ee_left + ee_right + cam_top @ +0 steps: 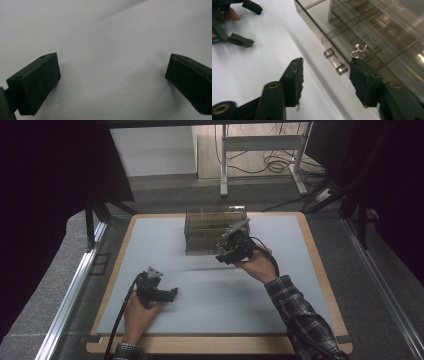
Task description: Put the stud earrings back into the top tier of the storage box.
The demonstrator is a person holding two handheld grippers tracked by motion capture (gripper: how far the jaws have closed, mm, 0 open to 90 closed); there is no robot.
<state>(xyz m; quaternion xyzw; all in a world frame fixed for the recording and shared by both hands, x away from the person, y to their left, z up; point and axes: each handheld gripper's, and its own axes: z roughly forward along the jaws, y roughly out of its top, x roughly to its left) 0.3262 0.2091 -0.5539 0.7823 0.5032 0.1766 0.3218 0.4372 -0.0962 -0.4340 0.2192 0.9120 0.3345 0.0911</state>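
We see the right tool [226, 254], jaws apart, held against the front of the clear drawer cabinet [210, 227] at the tabletop's [215, 290] far centre, its silver handle [335, 62] between them. The left tool [170, 295], jaws spread wide, rests low over the tabletop near the front-left. We read no writing.

Surface [165, 245]: matt pale grey mat, smooth, faint grain up close; light wood edge around it. Clear box [210, 227] at far centre: smoky transparent plastic, glossy, reflective; small shiny metal handle [334, 61] on its front. Right claw [325, 72]: matt black plastic, pad edge frayed, brass-coloured rivets. Left claw [112, 75]: matt black, lightly scuffed. Sleeve [300, 315] near right: plaid cloth.
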